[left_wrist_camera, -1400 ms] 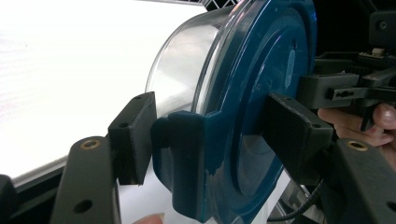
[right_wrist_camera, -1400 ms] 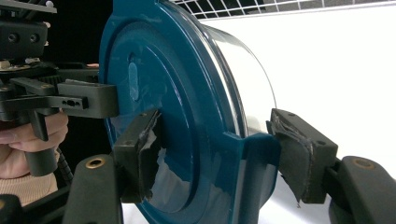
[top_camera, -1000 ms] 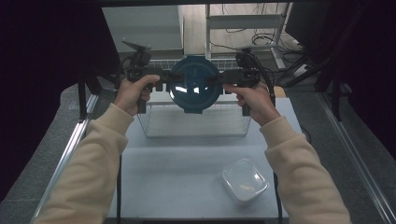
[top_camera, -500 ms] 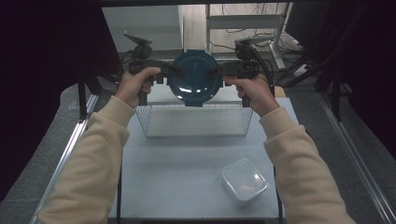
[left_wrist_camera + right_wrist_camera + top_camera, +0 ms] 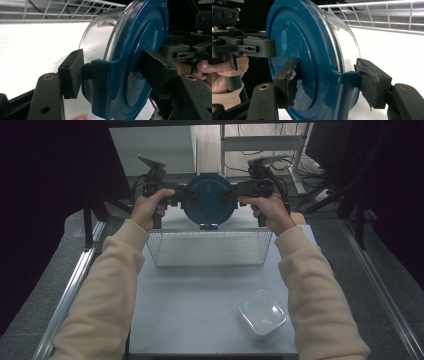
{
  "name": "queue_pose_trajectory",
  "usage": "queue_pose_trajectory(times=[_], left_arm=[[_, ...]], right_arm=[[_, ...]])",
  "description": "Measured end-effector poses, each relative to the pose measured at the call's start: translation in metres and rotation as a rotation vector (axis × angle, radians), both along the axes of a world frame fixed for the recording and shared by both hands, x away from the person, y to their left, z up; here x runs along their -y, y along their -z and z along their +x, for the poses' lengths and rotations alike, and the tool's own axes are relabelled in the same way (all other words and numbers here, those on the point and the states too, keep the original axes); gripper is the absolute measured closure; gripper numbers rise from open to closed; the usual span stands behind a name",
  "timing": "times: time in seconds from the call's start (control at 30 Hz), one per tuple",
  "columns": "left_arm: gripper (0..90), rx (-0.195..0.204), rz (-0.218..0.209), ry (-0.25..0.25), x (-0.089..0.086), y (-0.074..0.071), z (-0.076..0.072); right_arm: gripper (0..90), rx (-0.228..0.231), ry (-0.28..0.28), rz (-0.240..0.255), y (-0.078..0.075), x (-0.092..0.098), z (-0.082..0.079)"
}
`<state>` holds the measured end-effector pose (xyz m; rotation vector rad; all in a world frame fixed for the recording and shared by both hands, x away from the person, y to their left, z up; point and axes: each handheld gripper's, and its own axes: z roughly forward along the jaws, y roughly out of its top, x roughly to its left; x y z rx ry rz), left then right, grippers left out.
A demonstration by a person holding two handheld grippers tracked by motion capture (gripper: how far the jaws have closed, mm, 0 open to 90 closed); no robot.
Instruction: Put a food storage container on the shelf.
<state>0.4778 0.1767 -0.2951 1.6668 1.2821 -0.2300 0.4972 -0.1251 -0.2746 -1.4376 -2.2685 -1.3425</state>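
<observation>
The round container with the blue lid (image 5: 210, 204) is held in the air between both grippers, above the far edge of the wire basket (image 5: 210, 249), which stands on the white table (image 5: 190, 320). The left gripper (image 5: 176, 192) clamps the lid's left latch (image 5: 100, 87), one pad on the blue face and one on the clear body side. The right gripper (image 5: 239, 190) clamps the right latch (image 5: 348, 85) likewise. The container lies tipped, lid facing the person, its axis running near to far. The basket opening lies just below and nearer, equally close to either hand. Whether the container already clears the basket's far rim is hard to judge. A clear plastic box (image 5: 261, 312) sits near right, well apart.
</observation>
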Motion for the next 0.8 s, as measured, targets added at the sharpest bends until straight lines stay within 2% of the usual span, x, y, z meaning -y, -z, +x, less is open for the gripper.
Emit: queue_pose_trajectory(times=[0.2,0.3,0.37,0.43,0.6,0.8], left_arm=[[37.6,-0.032,-0.055,-0.027,-0.002,0.01,0.012],[37.4,-0.048,-0.066,-0.038,-0.002,0.013,0.017],[36.6,-0.062,-0.069,-0.046,-0.002,0.016,0.02],[36.3,-0.075,-0.073,-0.052,-0.002,0.019,0.022],[33.6,-0.114,-0.1,-0.058,-0.002,0.029,0.03],[33.3,-0.092,-0.104,-0.056,-0.001,0.031,0.029]], right_arm=[[36.4,-0.032,0.016,0.046,0.01,0.005,0.016],[36.3,-0.049,0.021,0.065,0.014,0.006,0.022],[36.0,-0.085,0.037,0.096,0.02,0.007,0.03],[35.8,-0.091,0.04,0.1,0.021,0.007,0.032],[33.9,-0.161,0.064,0.141,0.036,0.009,0.044],[33.5,-0.15,0.067,0.149,0.037,0.01,0.044]])
